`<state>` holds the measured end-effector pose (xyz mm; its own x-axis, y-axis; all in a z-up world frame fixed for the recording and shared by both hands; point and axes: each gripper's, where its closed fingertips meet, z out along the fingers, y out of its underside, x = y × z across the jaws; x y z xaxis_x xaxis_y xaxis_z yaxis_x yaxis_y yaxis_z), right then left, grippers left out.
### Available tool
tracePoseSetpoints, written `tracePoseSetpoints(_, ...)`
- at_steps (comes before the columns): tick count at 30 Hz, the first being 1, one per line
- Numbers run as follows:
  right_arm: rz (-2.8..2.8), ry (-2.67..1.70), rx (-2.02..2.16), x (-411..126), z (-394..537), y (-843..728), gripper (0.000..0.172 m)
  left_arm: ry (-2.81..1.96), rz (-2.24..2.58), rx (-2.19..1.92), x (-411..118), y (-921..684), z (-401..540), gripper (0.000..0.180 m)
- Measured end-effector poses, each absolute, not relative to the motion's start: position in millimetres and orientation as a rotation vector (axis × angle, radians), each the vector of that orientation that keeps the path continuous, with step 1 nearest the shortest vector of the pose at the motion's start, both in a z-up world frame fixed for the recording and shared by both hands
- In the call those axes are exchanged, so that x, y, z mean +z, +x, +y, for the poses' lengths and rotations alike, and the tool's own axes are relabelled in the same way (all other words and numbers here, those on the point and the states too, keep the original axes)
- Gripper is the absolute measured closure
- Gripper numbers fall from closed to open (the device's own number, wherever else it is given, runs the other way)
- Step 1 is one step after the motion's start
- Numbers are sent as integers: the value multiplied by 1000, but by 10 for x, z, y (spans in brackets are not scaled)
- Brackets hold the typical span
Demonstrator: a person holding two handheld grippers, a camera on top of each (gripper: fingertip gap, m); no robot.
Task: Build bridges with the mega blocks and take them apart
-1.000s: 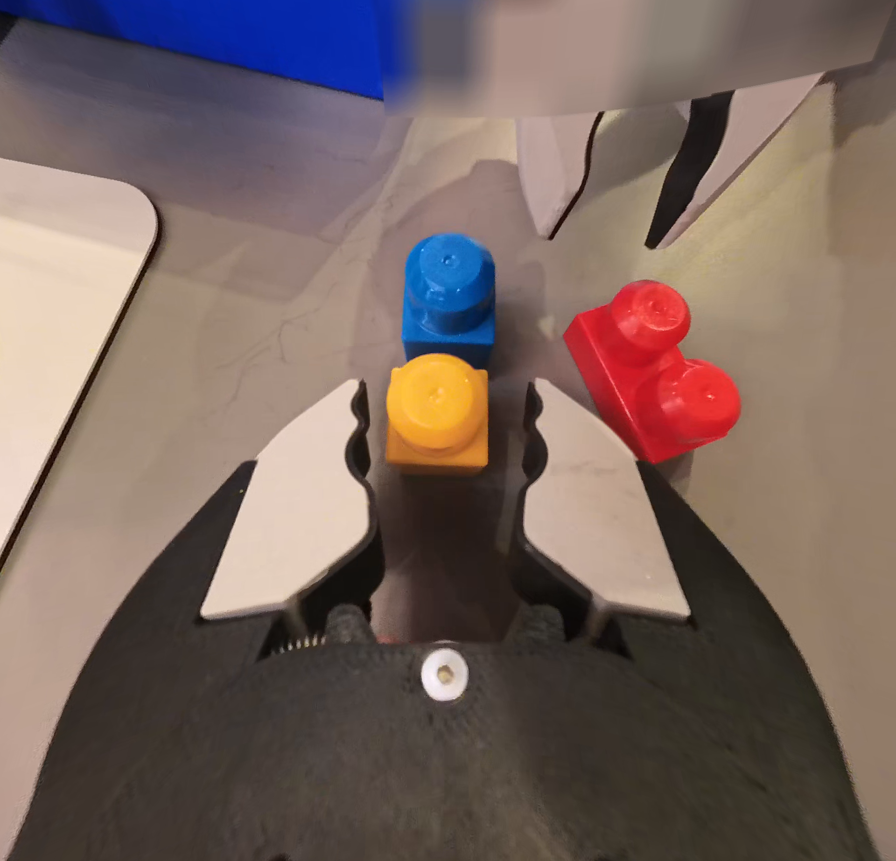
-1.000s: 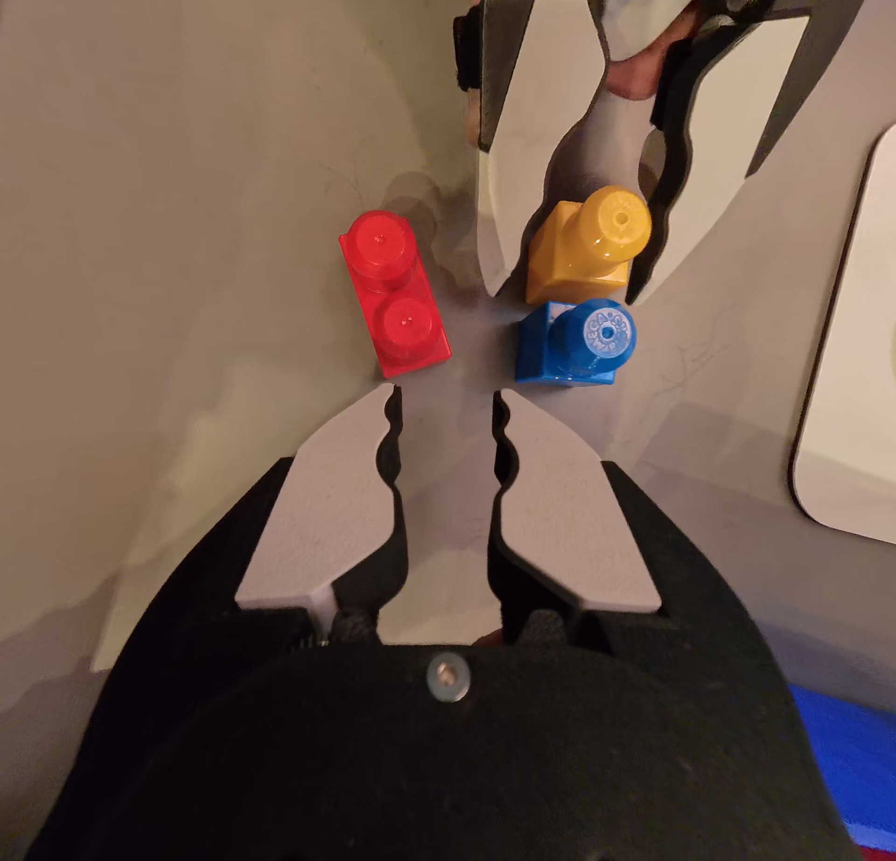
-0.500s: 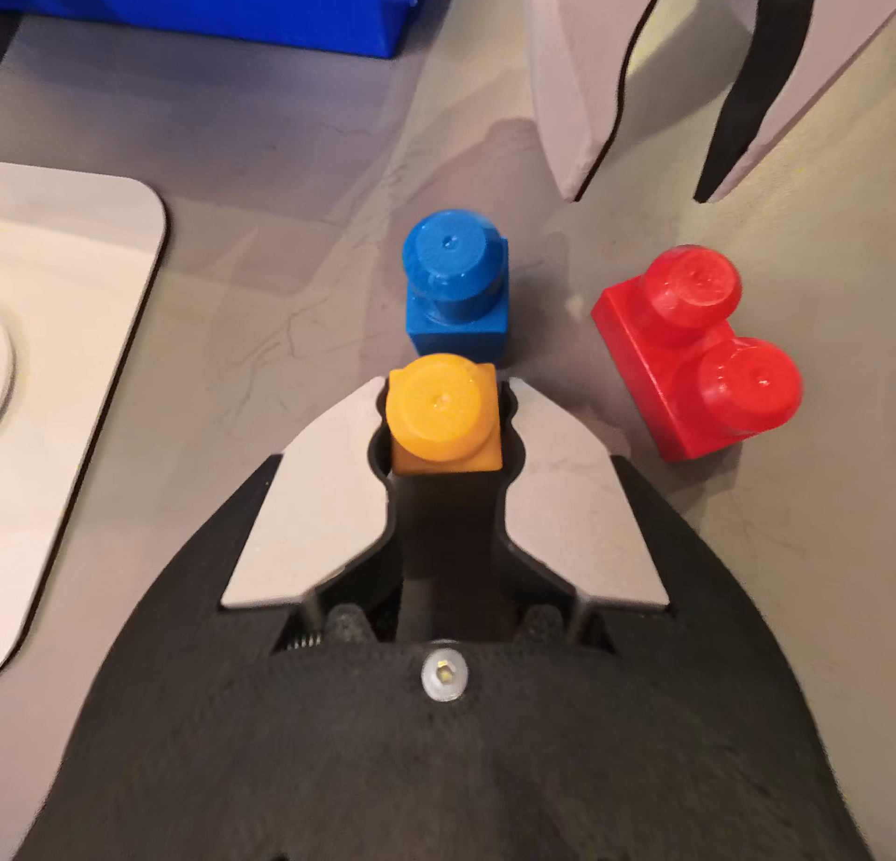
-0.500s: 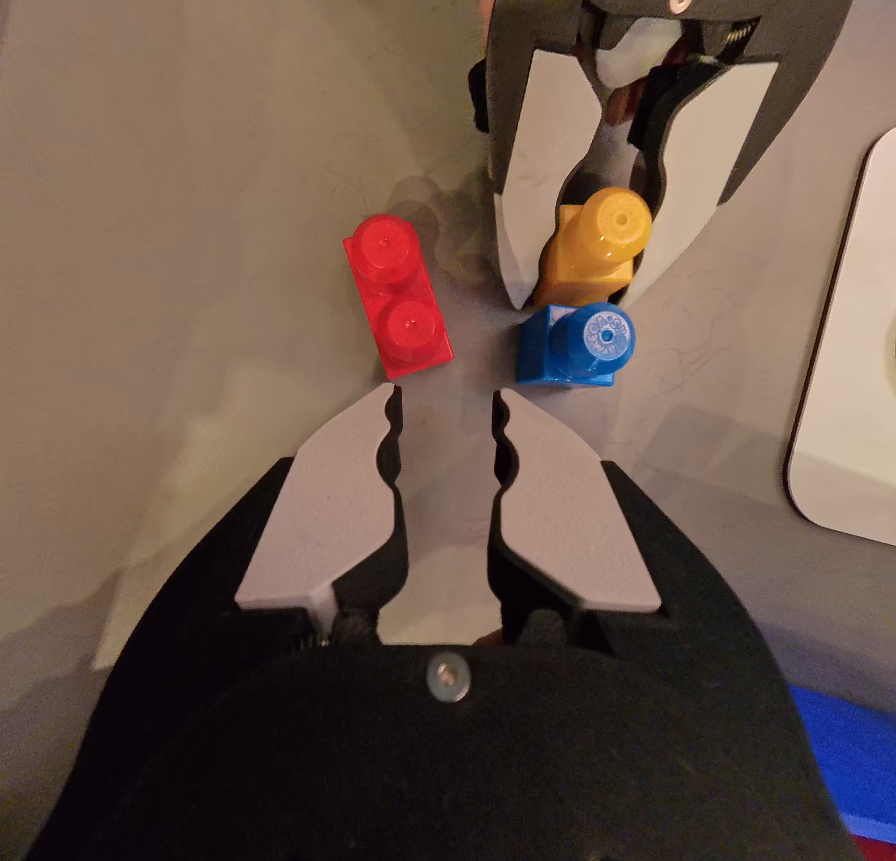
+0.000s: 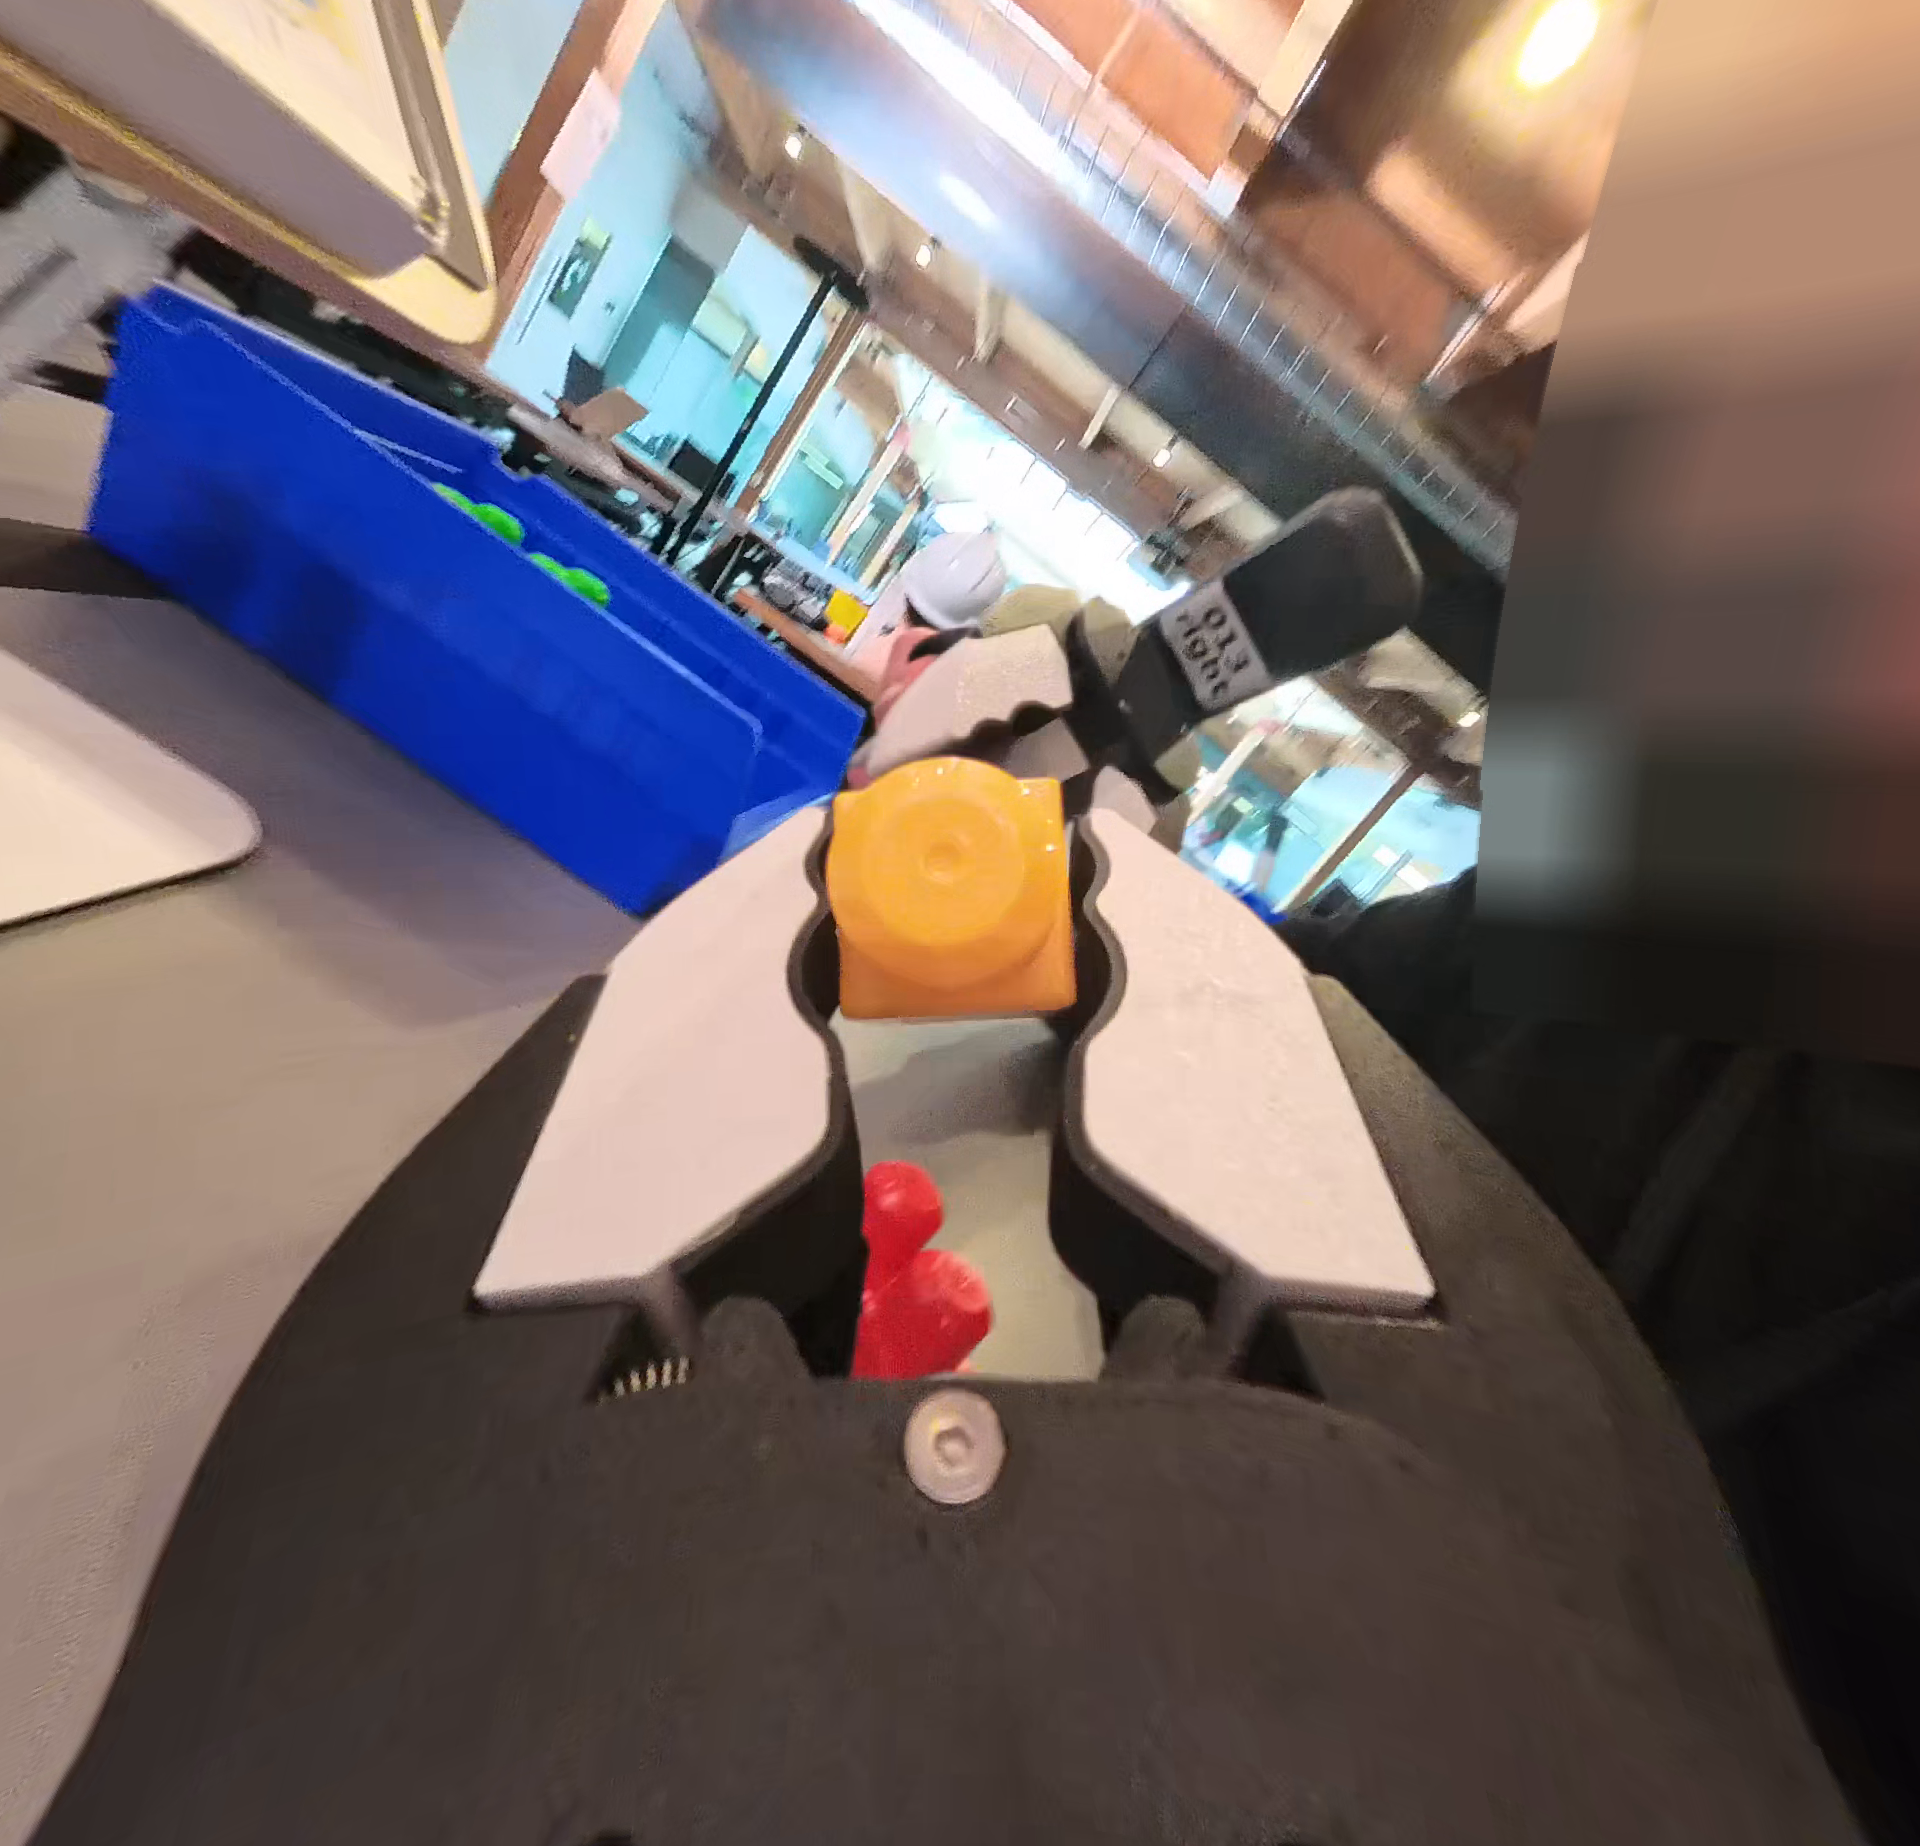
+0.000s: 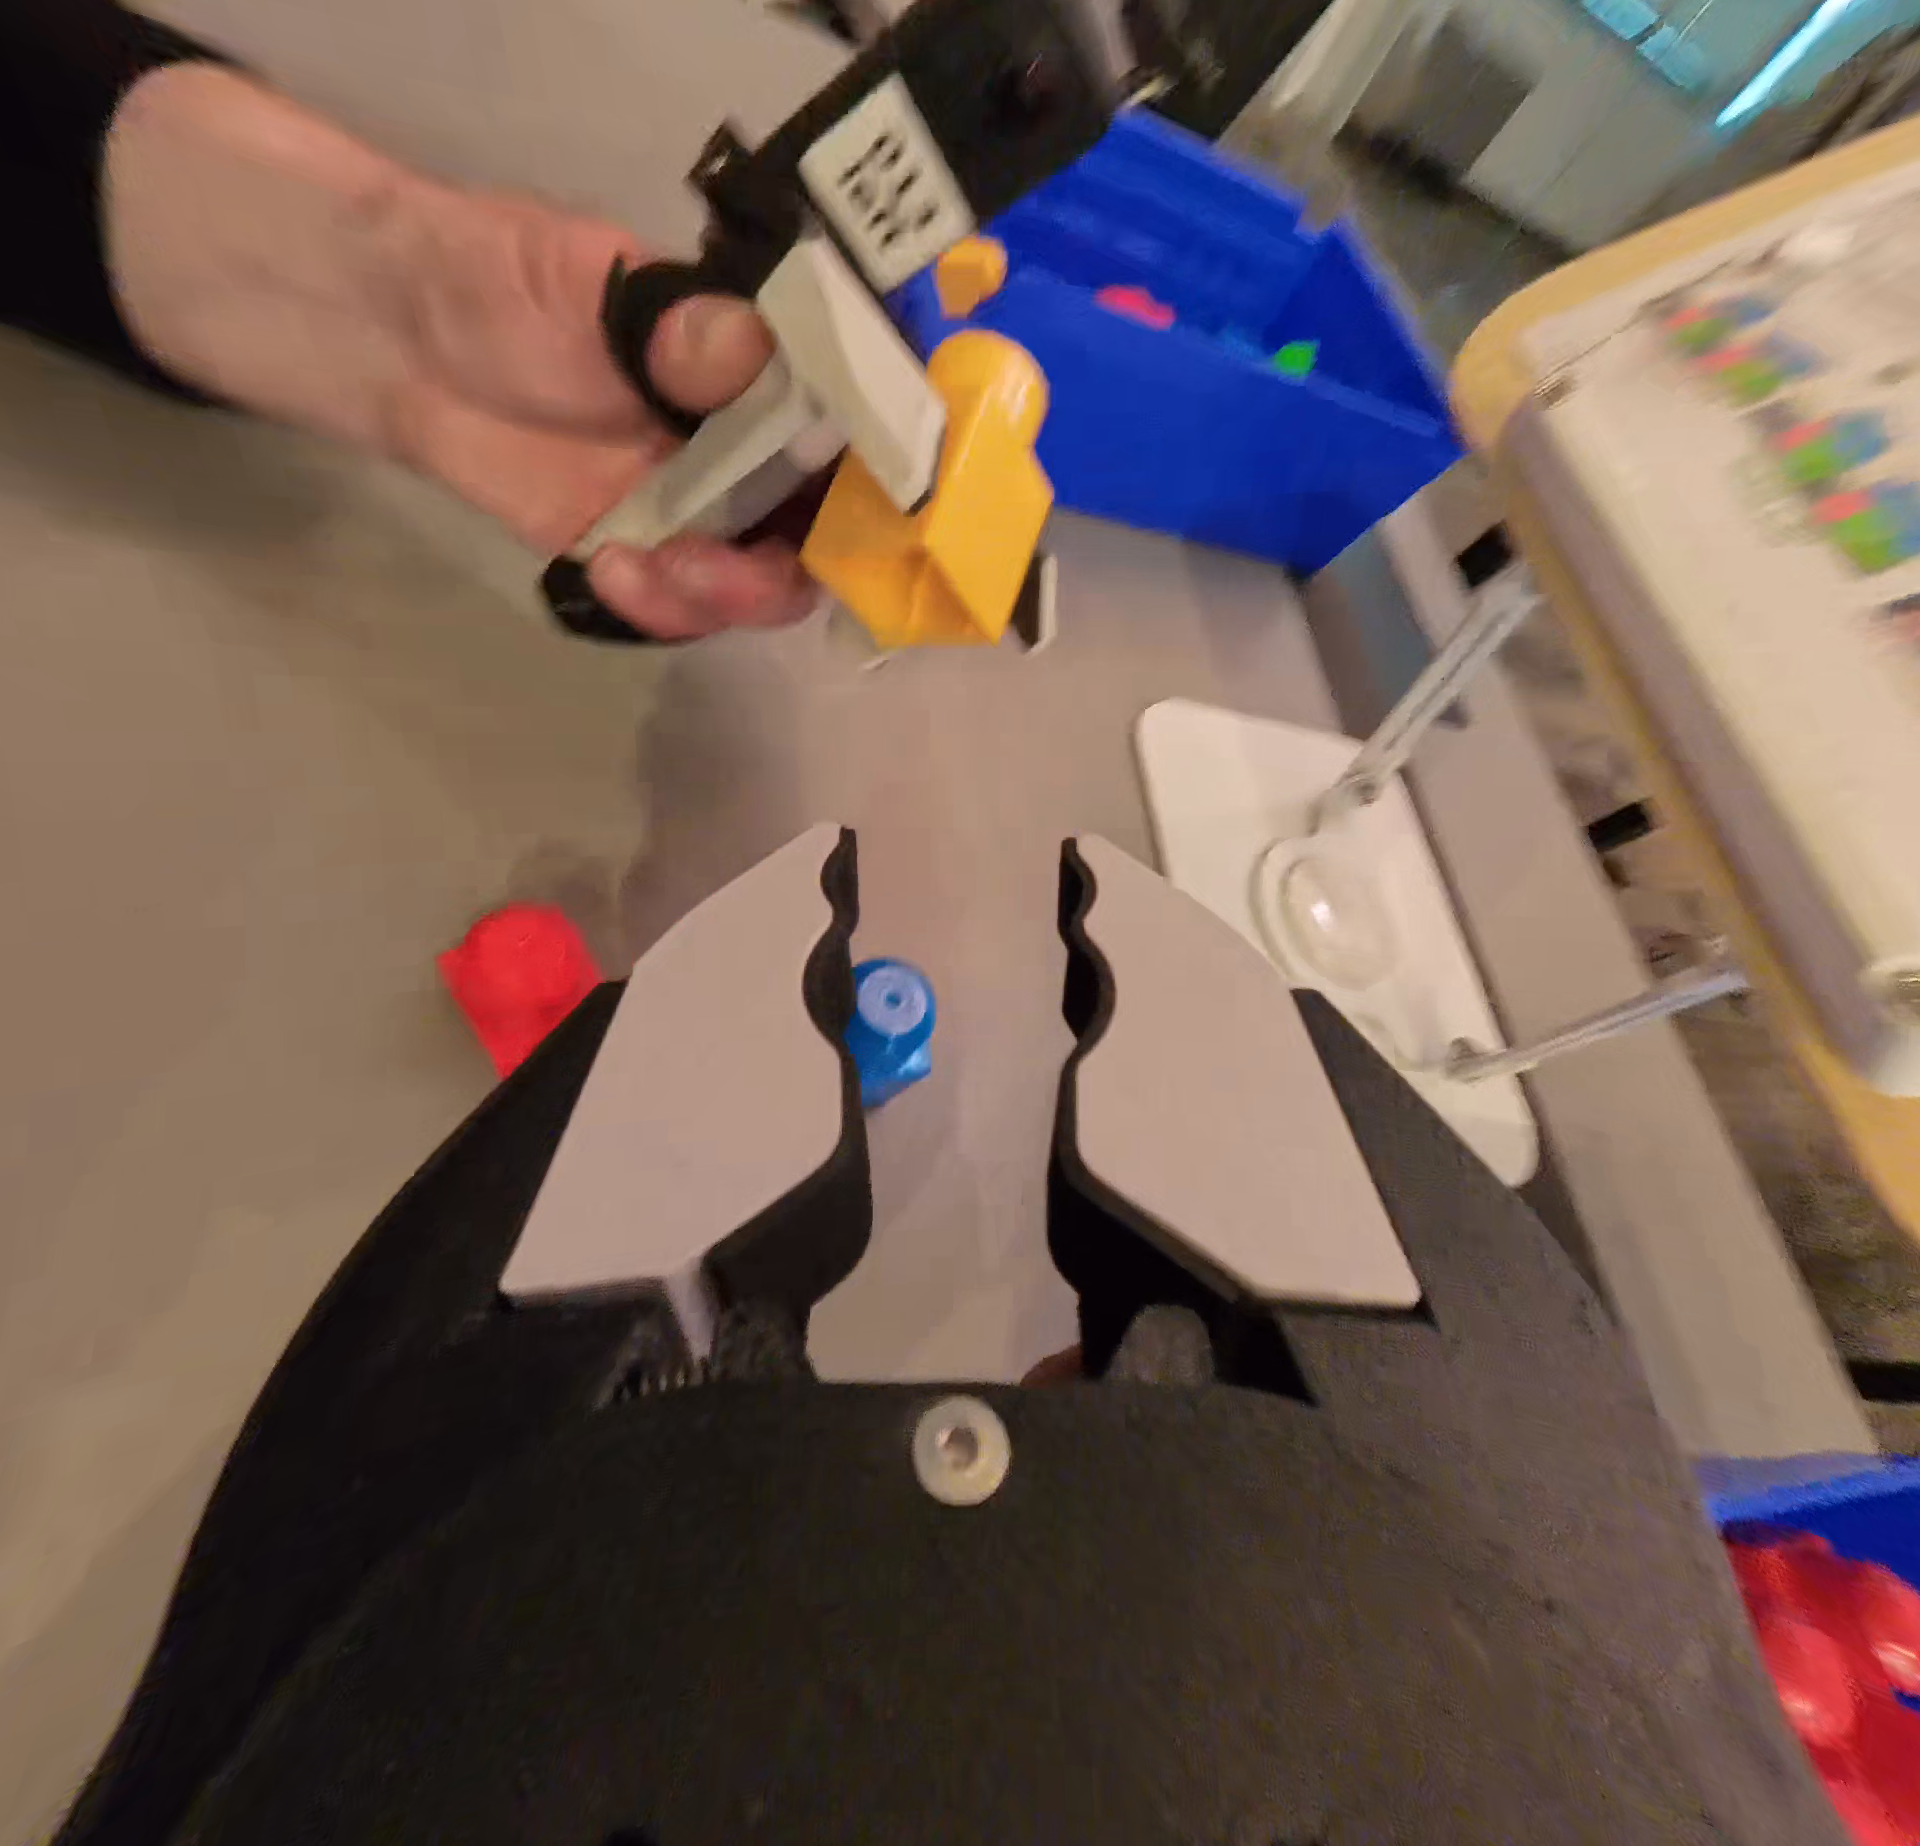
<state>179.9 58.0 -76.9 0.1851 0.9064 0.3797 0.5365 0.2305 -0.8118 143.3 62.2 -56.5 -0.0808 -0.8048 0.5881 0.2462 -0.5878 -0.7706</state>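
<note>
The L gripper (image 5: 951,887) is up off the bench (image 6: 312,757), fingers pinching the orange block (image 5: 951,903) on both sides. Its one round knob points back at the L camera. The R gripper (image 6: 956,851) has fingers spread w/ nothing in them. The blue block (image 6: 888,1027) sits on the bench below, by the R gripper's left finger, so R is nearer to it. It's small, one knob on top. The red block (image 6: 514,975) w/ two knobs lies off to the left.
</note>
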Motion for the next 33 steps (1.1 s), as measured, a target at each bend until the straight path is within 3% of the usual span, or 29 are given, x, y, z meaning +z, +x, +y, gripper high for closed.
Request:
tracePoseSetpoints(5,-1350,-1218,269,-487,558,1727,134,-1390,499,-1937,-506,1649,473,140)
tracePoseSetpoints(13,-1411,-1106,46,-514,532,1690,136,-1374,405,-2082,-487,1875,374,139)
tracePoseSetpoints(17,-1432,-1073,24,-545,486,1674,168,-1349,368,-2148,-484,1967,310,139)
tracePoseSetpoints(21,-1433,-1084,83,-546,452,1686,170,-1349,407,-2128,-473,1984,285,139)
tracePoseSetpoints(26,-1361,-1085,91,-406,459,1918,170,-1394,574,-1925,-473,1830,348,122)
tracePoseSetpoints(30,-1303,-1164,139,-404,550,2202,170,-1693,964,-1322,-1045,1664,585,114)
tracePoseSetpoints(33,-1311,-1203,175,-561,542,2262,170,-1805,1195,-1098,-1369,1677,655,113)
